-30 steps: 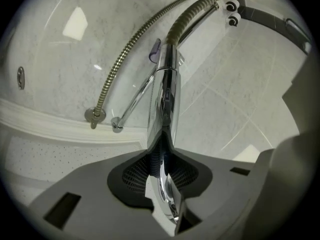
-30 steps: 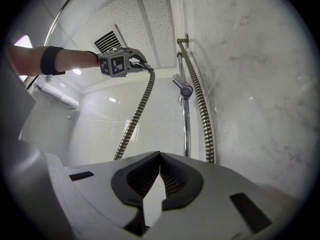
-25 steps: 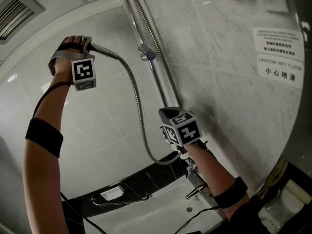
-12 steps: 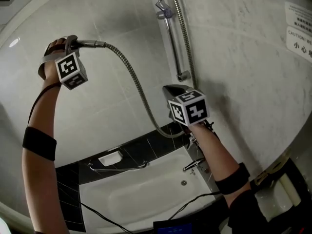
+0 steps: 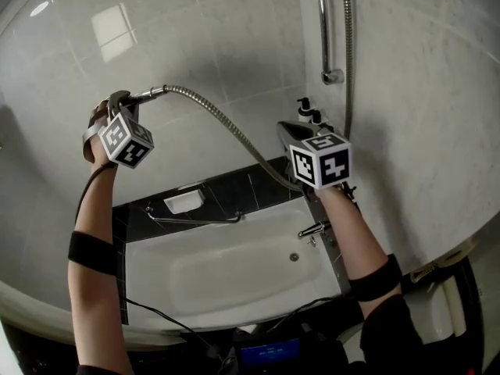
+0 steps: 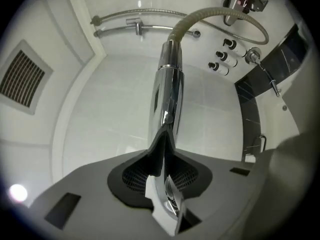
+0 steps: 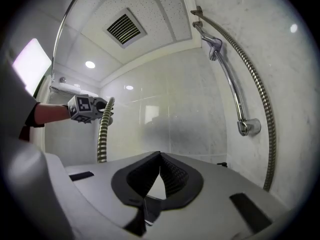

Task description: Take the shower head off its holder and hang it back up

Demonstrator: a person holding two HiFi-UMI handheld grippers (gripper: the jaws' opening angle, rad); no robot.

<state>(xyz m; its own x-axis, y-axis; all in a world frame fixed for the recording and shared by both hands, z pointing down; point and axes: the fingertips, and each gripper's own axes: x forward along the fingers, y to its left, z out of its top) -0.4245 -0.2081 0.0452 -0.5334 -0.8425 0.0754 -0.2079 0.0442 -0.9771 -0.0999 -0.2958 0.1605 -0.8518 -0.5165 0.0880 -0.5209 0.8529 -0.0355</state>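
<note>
Gripping shower head (image 6: 167, 94) in left hand-held gripper (image 6: 162, 146); right hand-held gripper (image 7: 159, 165) closed, empty. Slick chrome may slip if hose (image 5: 226, 123) ahead tugs.

— What's under you?
— I look down into a white bathtub (image 5: 219, 276), its drain (image 5: 294, 257) in the bottom.
— And behind it?
— A dark tiled band (image 5: 242, 190) carries a white soap dish (image 5: 184, 202) and a chrome grab bar (image 5: 191, 219); pump bottles (image 5: 311, 114) stand in the corner, their support hidden
</note>
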